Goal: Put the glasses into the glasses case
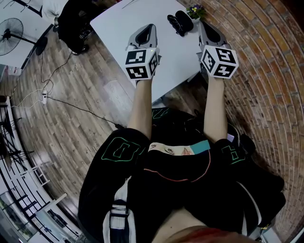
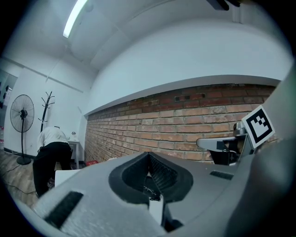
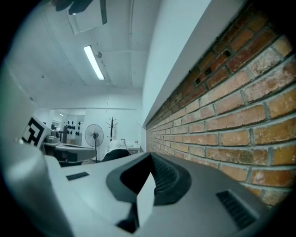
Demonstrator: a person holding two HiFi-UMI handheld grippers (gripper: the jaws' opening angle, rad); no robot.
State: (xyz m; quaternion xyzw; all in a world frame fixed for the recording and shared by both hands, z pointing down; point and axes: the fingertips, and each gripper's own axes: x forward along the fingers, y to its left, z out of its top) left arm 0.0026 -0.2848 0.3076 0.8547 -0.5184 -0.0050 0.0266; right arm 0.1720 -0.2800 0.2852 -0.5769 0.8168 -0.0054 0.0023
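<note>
On the white table point(image 1: 171, 57), at its far right, a black glasses case point(image 1: 185, 20) lies with dark glasses point(image 1: 173, 23) just to its left; the two are too small to separate well. My left gripper point(image 1: 150, 26) hovers over the table's middle, left of them. My right gripper point(image 1: 201, 24) is held just right of the case, near the table's edge. Both point up and away, so the left gripper view point(image 2: 149, 156) and the right gripper view point(image 3: 150, 157) show only wall and room. In each, the jaws meet with nothing between them.
A small potted plant point(image 1: 195, 11) stands at the table's far corner beside the case. The brick wall point(image 1: 266, 61) runs close along the right. A floor fan point(image 1: 10, 31) and cables lie on the wooden floor at left; a dark chair point(image 1: 76, 21) is behind the table.
</note>
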